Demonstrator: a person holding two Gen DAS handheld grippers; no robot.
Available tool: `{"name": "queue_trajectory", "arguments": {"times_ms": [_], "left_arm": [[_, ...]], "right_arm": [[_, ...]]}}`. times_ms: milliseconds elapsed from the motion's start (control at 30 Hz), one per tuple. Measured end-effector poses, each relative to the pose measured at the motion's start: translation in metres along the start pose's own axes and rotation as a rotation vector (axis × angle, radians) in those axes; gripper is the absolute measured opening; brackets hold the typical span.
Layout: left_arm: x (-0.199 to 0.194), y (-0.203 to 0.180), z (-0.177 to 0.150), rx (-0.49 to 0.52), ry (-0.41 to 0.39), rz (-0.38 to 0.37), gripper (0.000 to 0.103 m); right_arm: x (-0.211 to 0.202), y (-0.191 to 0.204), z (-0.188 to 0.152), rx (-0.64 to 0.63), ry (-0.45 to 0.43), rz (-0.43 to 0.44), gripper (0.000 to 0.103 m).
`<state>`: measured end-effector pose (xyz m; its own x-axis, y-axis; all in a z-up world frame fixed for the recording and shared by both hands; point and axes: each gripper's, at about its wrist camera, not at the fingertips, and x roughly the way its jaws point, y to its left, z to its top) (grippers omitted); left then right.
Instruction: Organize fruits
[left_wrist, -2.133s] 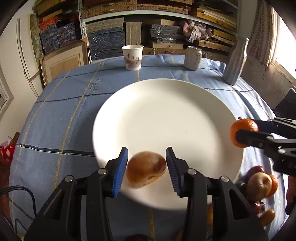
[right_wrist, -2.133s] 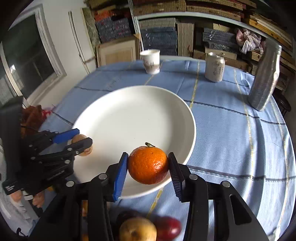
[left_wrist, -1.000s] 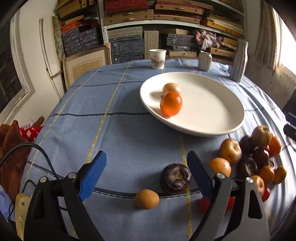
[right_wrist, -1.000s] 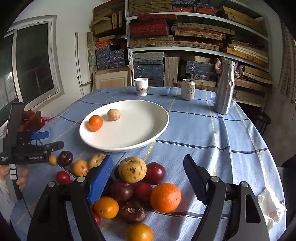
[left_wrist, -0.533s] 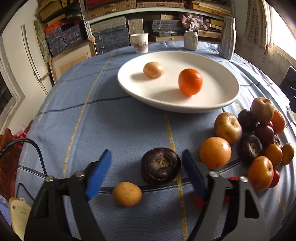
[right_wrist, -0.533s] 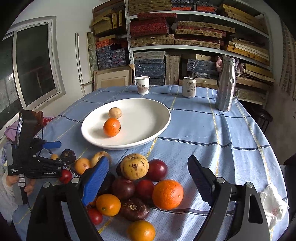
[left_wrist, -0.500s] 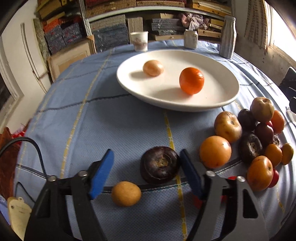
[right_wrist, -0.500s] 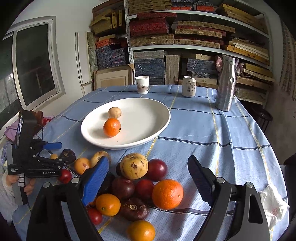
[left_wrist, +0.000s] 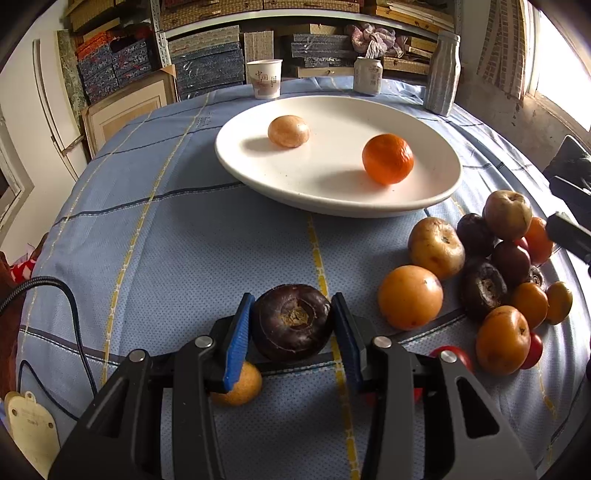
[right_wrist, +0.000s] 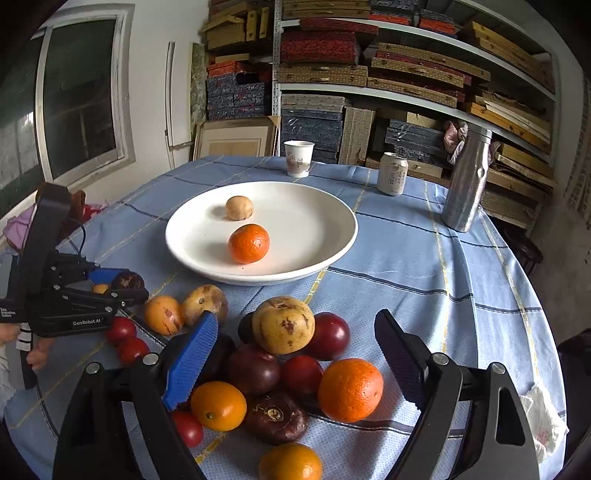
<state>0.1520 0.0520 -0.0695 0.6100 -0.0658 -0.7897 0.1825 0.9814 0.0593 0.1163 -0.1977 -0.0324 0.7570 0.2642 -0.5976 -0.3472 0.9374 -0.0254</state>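
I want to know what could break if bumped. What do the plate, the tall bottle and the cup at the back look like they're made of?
Plate: probably glazed ceramic, white with a soft sheen, though melamine is possible. Tall bottle: metal, likely stainless steel, brushed silver with a dent in its side. Cup: looks like paper, matte white with printing.

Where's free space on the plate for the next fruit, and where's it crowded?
Free: white plate right half, right of the orange and tan fruit, toward the can. Crowded: the fruit pile on the cloth before the plate's near rim.
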Motion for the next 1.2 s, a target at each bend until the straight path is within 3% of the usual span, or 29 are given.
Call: {"name": "queue_trajectory", "arguments": {"times_ms": [100, 433, 667, 867, 1033, 1200], "left_arm": [[-0.001, 0.001, 0.0, -0.003, -0.003, 0.0, 0.042], [-0.002, 0.001, 0.001, 0.001, -0.002, -0.009, 0.042], [-0.004, 0.001, 0.003, -0.009, -0.013, -0.013, 0.042], [-0.027, 0.011, 0.02, -0.057, -0.084, -0.009, 0.042], [-0.029, 0.013, 0.06, -0.063, -0.103, 0.011, 0.042], [-0.004, 0.005, 0.094, -0.046, -0.084, 0.02, 0.042]], "right_arm": [[0.009, 0.003, 0.003, -0.022, 0.027, -0.009, 0.086], [0.039, 0.004, 0.006, -0.019, 0.141, 0.037, 0.045], [0.036, -0.001, 0.006, 0.009, 0.131, 0.059, 0.044], [0.007, -0.023, 0.018, 0.109, 0.044, 0.082, 0.044], [0.0, -0.03, 0.056, 0.095, 0.016, 0.059, 0.044], [0.028, -0.03, 0.095, 0.091, 0.034, 0.073, 0.044]]}}
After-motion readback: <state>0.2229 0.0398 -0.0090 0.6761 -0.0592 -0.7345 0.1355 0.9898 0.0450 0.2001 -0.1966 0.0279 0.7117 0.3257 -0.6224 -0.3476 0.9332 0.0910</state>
